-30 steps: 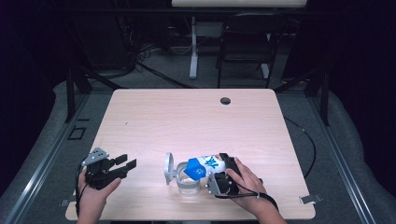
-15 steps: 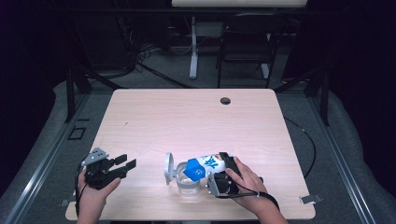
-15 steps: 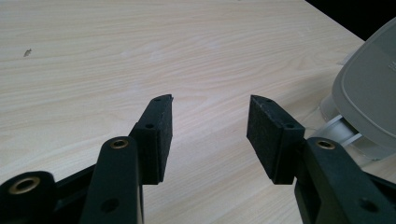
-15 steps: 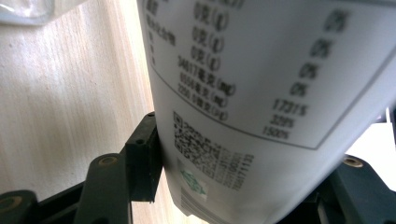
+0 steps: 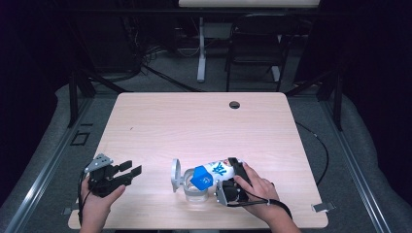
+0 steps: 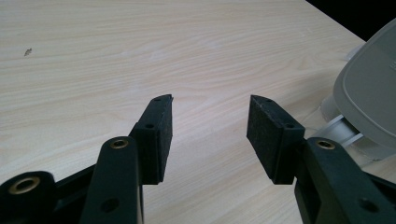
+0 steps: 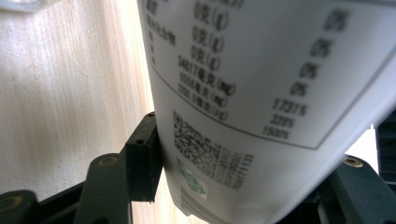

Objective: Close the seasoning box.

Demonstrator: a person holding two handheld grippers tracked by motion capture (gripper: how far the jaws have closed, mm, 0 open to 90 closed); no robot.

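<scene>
A white container with blue print and a blue cap end lies tilted in my right gripper, cap toward a clear jar on the table. The jar's grey lid stands open to its left. In the right gripper view the container's printed label sits between the jaws of my right gripper, and the left pad presses on it. My left gripper rests near the table's front left, open, with nothing between its pads. The grey lid shows at the right of its view.
The light wooden table has a dark cable hole near its far edge. A chair and a table leg stand behind it on the floor. A cable runs off the right side.
</scene>
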